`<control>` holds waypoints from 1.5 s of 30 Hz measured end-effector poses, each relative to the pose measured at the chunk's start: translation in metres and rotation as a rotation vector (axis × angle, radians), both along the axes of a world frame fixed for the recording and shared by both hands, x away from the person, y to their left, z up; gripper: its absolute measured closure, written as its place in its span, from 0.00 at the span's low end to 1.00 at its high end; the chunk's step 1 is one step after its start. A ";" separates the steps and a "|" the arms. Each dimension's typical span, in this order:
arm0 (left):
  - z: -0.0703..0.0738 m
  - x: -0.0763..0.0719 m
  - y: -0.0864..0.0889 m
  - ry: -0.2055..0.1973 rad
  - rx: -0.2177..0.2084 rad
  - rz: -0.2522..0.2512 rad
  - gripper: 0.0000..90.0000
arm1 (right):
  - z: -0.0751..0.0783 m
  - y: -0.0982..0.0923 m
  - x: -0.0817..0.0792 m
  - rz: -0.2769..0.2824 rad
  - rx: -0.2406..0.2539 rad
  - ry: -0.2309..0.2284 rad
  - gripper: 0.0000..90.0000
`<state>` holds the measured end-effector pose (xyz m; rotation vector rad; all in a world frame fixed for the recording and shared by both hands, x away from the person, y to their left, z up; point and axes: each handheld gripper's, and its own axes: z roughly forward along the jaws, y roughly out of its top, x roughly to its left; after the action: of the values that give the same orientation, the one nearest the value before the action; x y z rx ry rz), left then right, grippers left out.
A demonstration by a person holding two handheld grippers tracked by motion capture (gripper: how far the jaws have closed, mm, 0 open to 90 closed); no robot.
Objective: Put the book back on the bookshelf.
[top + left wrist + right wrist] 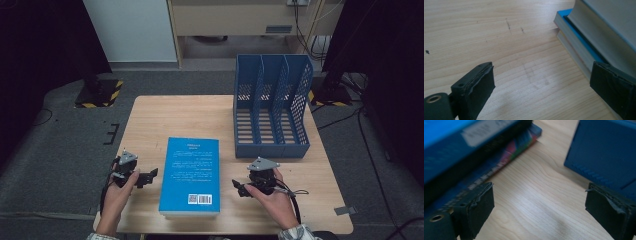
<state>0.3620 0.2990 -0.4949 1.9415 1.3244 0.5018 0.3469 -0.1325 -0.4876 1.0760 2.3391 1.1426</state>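
At the bottom of the high view I see my left gripper at lower left and my right gripper at lower right, each held low over the wooden surface and pointing inward at the books lying between them. Both pairs of jaws stand spread wide with only bare wood between them. I count two grippers, two hands and two stacked books: a blue one on top, and a second under it, whose edge shows in both gripper views. Farther up, right of centre, stands one blue file rack with three slots.
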 end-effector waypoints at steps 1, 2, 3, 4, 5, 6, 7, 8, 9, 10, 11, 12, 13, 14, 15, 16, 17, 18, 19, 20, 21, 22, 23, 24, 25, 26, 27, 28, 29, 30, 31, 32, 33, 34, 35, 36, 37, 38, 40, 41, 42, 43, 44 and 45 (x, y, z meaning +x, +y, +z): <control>0.005 -0.001 -0.002 -0.005 -0.010 -0.004 0.06 | 0.000 0.000 0.000 0.000 0.000 0.000 0.09; 0.009 -0.002 -0.004 -0.014 -0.024 -0.012 0.06 | 0.011 0.005 -0.003 0.021 0.026 -0.028 0.09; 0.015 -0.004 -0.005 -0.023 -0.026 -0.019 0.06 | 0.011 0.005 -0.003 0.021 0.026 -0.028 0.09; 0.021 -0.006 -0.006 -0.035 -0.020 -0.014 0.06 | 0.018 0.008 -0.005 0.020 0.038 -0.057 0.09; 0.027 -0.007 -0.008 -0.051 -0.017 -0.007 0.06 | 0.025 0.011 -0.007 0.027 0.047 -0.084 0.08; 0.033 -0.009 -0.010 -0.062 -0.028 -0.008 0.06 | 0.036 0.017 -0.010 0.053 0.064 -0.100 0.08; 0.038 -0.010 -0.012 -0.068 -0.032 -0.017 0.06 | 0.036 0.017 -0.010 0.053 0.064 -0.100 0.08; 0.043 -0.012 -0.014 -0.077 -0.030 -0.032 0.06 | 0.040 0.021 -0.010 0.063 0.084 -0.102 0.08; 0.047 -0.014 -0.017 -0.080 -0.039 -0.043 0.06 | 0.042 0.025 -0.011 0.079 0.100 -0.095 0.07; 0.054 -0.016 -0.026 -0.083 -0.058 -0.068 0.06 | 0.043 0.034 -0.010 0.117 0.109 -0.070 0.06; 0.054 -0.016 -0.026 -0.083 -0.058 -0.068 0.06 | 0.043 0.034 -0.010 0.117 0.109 -0.070 0.06; 0.055 -0.017 -0.036 -0.078 -0.051 -0.092 0.06 | 0.040 0.043 -0.007 0.137 0.121 -0.054 0.07; 0.055 -0.017 -0.036 -0.078 -0.051 -0.092 0.06 | 0.040 0.043 -0.007 0.137 0.121 -0.054 0.07; 0.052 -0.017 -0.043 -0.058 -0.087 -0.120 0.06 | 0.036 0.053 -0.004 0.169 0.150 -0.006 0.05; 0.049 -0.016 -0.046 -0.048 -0.108 -0.127 0.06 | 0.035 0.057 -0.004 0.182 0.159 0.005 0.05; 0.046 -0.015 -0.048 -0.041 -0.104 -0.131 0.06 | 0.032 0.061 -0.003 0.190 0.160 0.013 0.05; 0.043 -0.014 -0.050 -0.034 -0.098 -0.136 0.06 | 0.030 0.064 -0.002 0.201 0.154 0.026 0.05; 0.043 -0.014 -0.050 -0.034 -0.098 -0.136 0.05 | 0.027 0.066 -0.001 0.203 0.154 0.038 0.05; 0.039 -0.013 -0.051 -0.026 -0.135 -0.145 0.05 | 0.027 0.066 -0.001 0.203 0.154 0.038 0.05; 0.037 -0.013 -0.052 -0.010 -0.165 -0.156 0.05 | 0.025 0.067 0.001 0.204 0.151 0.045 0.04; 0.036 -0.012 -0.053 -0.005 -0.179 -0.167 0.05 | 0.023 0.068 0.002 0.203 0.162 0.057 0.04; 0.034 -0.011 -0.055 0.004 -0.192 -0.182 0.04 | 0.021 0.069 0.005 0.204 0.184 0.076 0.03; 0.034 -0.011 -0.055 0.004 -0.192 -0.182 0.04 | 0.021 0.069 0.005 0.204 0.184 0.076 0.03; 0.033 -0.011 -0.055 0.012 -0.204 -0.188 0.04 | 0.020 0.069 0.007 0.207 0.192 0.089 0.03; 0.031 -0.011 -0.055 0.025 -0.222 -0.196 0.04 | 0.017 0.071 0.009 0.204 0.215 0.111 0.01; 0.030 -0.010 -0.056 0.038 -0.241 -0.203 0.04 | 0.017 0.071 0.009 0.204 0.215 0.111 0.01; 0.028 -0.010 -0.055 0.051 -0.255 -0.205 0.04 | 0.015 0.072 0.011 0.200 0.226 0.122 0.00; 0.027 -0.008 -0.055 0.071 -0.278 -0.219 0.03 | 0.012 0.072 0.013 0.181 0.253 0.145 0.00; 0.027 -0.008 -0.055 0.071 -0.278 -0.219 0.03 | 0.012 0.072 0.013 0.181 0.253 0.145 0.00; 0.023 -0.006 -0.057 0.109 -0.318 -0.234 0.03 | 0.010 0.071 0.015 0.173 0.276 0.170 0.00; 0.023 -0.006 -0.057 0.109 -0.318 -0.234 0.03 | 0.010 0.071 0.015 0.173 0.276 0.170 0.00; 0.021 -0.005 -0.058 0.123 -0.337 -0.250 0.03 | 0.009 0.071 0.015 0.172 0.288 0.179 0.00; 0.019 -0.005 -0.059 0.132 -0.350 -0.257 0.03 | 0.007 0.070 0.016 0.170 0.299 0.187 0.00; 0.018 -0.005 -0.059 0.133 -0.352 -0.259 0.00 | 0.005 0.069 0.017 0.167 0.321 0.205 0.00; 0.018 -0.005 -0.059 0.132 -0.351 -0.258 0.00 | 0.005 0.069 0.017 0.167 0.321 0.205 0.00; 0.018 -0.005 -0.059 0.132 -0.351 -0.261 0.00 | 0.003 0.068 0.018 0.165 0.333 0.217 0.00; 0.017 -0.005 -0.059 0.134 -0.358 -0.262 0.00 | 0.003 0.068 0.018 0.165 0.333 0.217 0.00; 0.017 -0.004 -0.058 0.138 -0.363 -0.264 0.00 | 0.002 0.068 0.019 0.165 0.343 0.228 0.00; 0.016 -0.003 -0.057 0.143 -0.369 -0.271 0.00 | 0.000 0.067 0.021 0.163 0.354 0.240 0.00; 0.016 -0.003 -0.057 0.143 -0.369 -0.271 0.00 | 0.000 0.067 0.021 0.163 0.354 0.240 0.00; 0.016 -0.002 -0.057 0.146 -0.367 -0.279 0.00 | -0.001 0.066 0.023 0.163 0.364 0.254 0.00; 0.016 -0.002 -0.057 0.146 -0.367 -0.279 0.00 | -0.001 0.066 0.023 0.163 0.364 0.254 0.00; 0.016 -0.002 -0.057 0.146 -0.369 -0.279 0.00 | -0.001 0.066 0.024 0.164 0.368 0.260 0.00; 0.015 -0.002 -0.056 0.146 -0.372 -0.279 0.00 | -0.001 0.066 0.024 0.164 0.370 0.266 0.00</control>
<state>0.3599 0.2425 -0.4795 1.8304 1.1151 -0.0246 0.3712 -0.0665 -0.4889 1.2415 2.5173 1.6326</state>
